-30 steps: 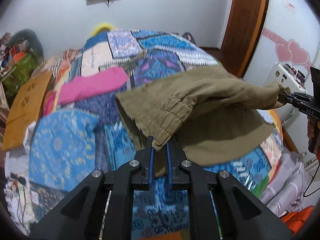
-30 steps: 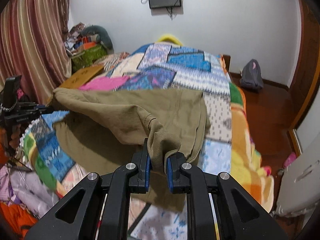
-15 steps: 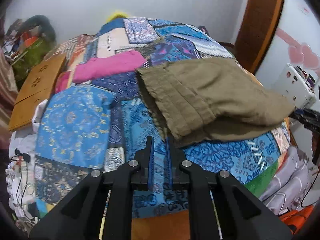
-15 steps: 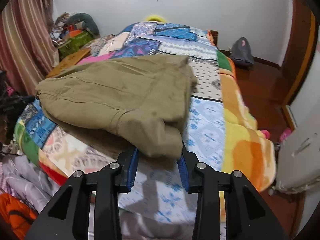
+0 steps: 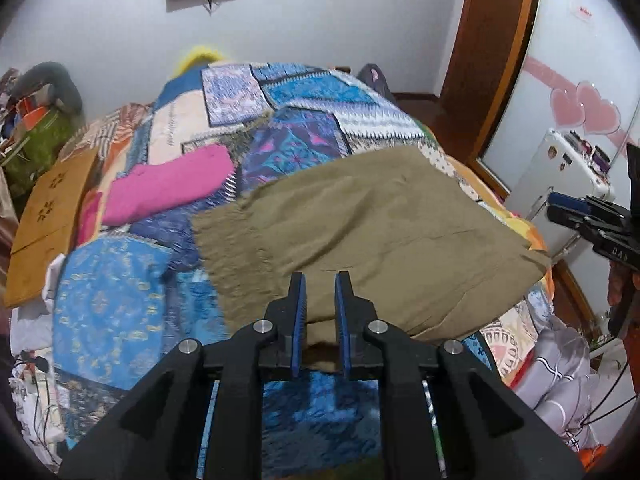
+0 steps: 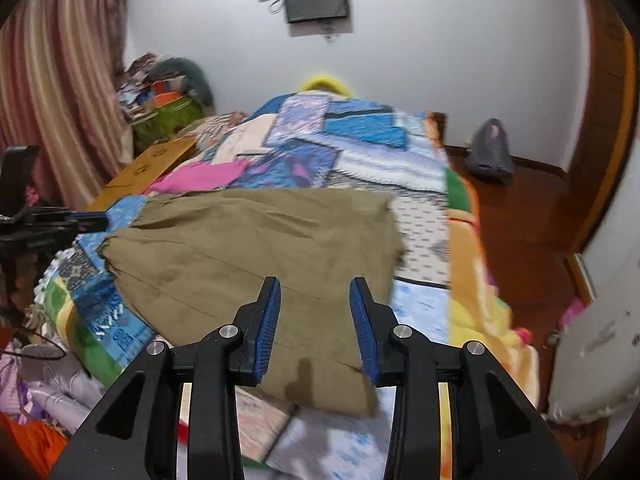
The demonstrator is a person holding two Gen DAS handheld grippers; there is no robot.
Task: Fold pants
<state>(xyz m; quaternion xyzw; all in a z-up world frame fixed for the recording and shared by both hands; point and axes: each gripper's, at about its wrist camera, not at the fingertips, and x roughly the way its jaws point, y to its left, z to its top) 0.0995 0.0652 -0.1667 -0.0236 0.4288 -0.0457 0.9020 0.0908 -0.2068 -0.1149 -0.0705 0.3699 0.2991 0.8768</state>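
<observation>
The olive-brown pants (image 5: 372, 232) lie folded flat on the patchwork bedspread (image 5: 120, 304); they also show in the right wrist view (image 6: 256, 256). My left gripper (image 5: 320, 280) is open with a narrow gap, empty, just above the pants' near edge. My right gripper (image 6: 314, 286) is wide open and empty above the pants' near corner. The right gripper shows at the right edge of the left wrist view (image 5: 592, 224). The left gripper shows at the left edge of the right wrist view (image 6: 52, 220).
A pink garment (image 5: 168, 188) lies on the bed beyond the pants. A wooden board (image 5: 48, 216) sits at the bed's left side. A white appliance (image 5: 560, 176) and a wooden door (image 5: 492, 56) stand to the right. Crumpled bedding (image 6: 52, 380) hangs by the bed's near edge.
Both grippers let go of the pants, which dropped folded flat onto the bed. Both grippers then opened and drew back slightly; the right opened wider.
</observation>
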